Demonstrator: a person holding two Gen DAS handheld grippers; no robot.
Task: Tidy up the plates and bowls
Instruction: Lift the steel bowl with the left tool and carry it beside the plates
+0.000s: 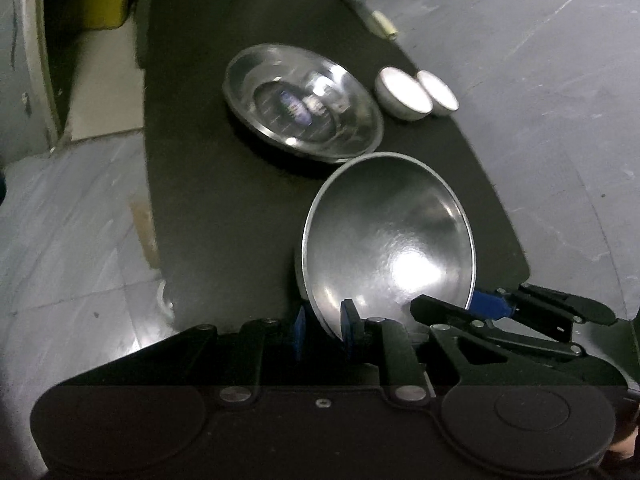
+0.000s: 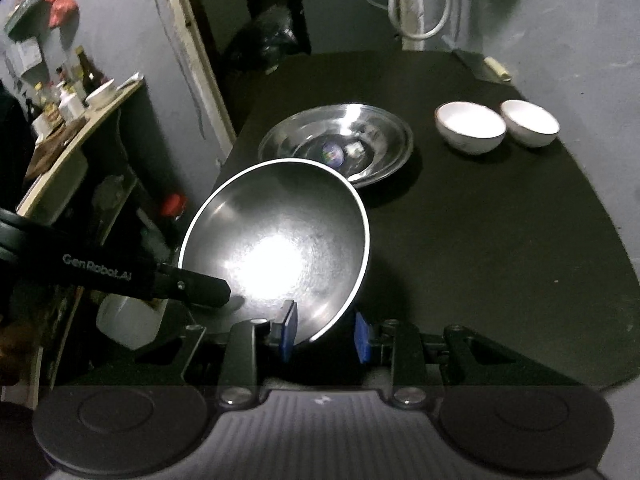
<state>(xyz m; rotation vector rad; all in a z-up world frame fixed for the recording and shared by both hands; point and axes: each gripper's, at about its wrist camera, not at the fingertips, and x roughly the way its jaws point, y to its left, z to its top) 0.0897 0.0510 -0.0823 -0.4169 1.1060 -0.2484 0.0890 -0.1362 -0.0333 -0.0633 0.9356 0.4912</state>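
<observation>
A dull steel bowl (image 1: pixel 388 232) hangs tilted over the near part of the black table (image 1: pixel 216 200), held by its rim from two sides. My left gripper (image 1: pixel 325 330) is shut on the near rim, one blue pad inside and one outside. My right gripper (image 2: pixel 325 334) is shut on the same steel bowl (image 2: pixel 276 240) at another part of the rim. Behind the bowl a wide shiny steel plate (image 2: pixel 340 140) rests on the table. Two small white bowls (image 2: pixel 470 128) (image 2: pixel 530 122) stand side by side to its right.
The black table (image 2: pixel 500 260) has bare surface to the right of the held bowl. A shelf with bottles and a cup (image 2: pixel 80 100) stands to the left, beside a door frame. A yellow box (image 1: pixel 104 0) sits on the floor beyond the table's far left corner.
</observation>
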